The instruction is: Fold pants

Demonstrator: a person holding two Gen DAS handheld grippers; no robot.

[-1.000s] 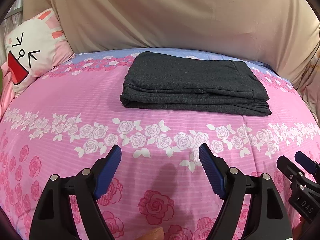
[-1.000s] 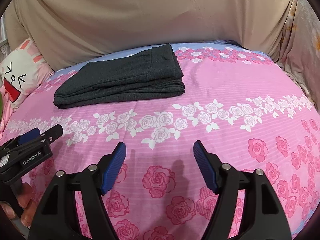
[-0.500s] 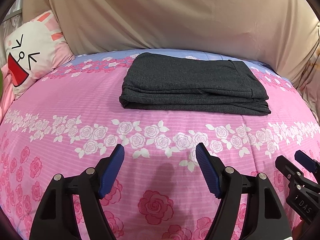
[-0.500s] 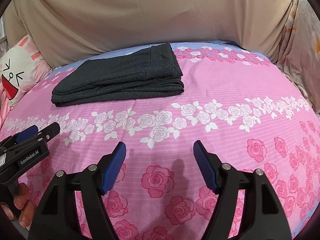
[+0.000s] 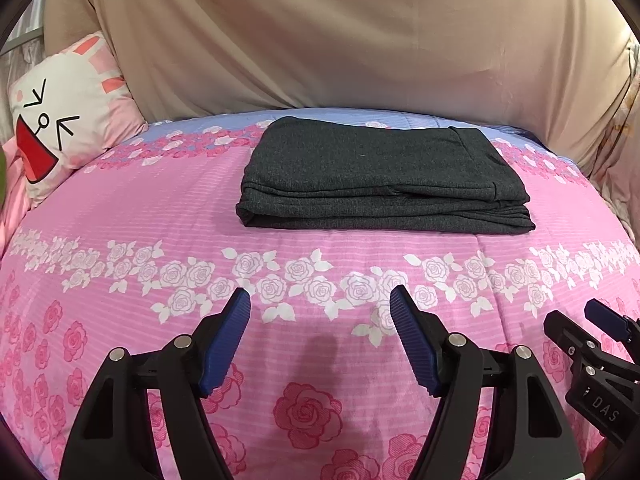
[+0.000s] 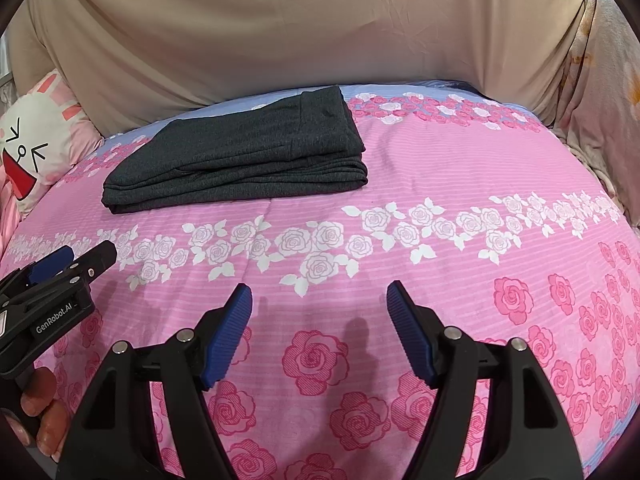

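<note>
Left wrist view: left gripper (image 5: 320, 312) jaws apart, holding nothing, over the pink rose bedspread (image 5: 160, 208) | right gripper (image 6: 319, 304) jaws likewise apart and bare | dark grey folded pants (image 5: 380, 180) lie flat well ahead of both jaws, untouched | cartoon pillow (image 5: 60, 128) far ahead-left | beige sheet (image 5: 340, 40) behind.

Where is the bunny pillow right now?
The bunny pillow sits at the far left edge of both wrist views, against the beige cloth, left of the folded dark pants on the pink bedspread.
</note>
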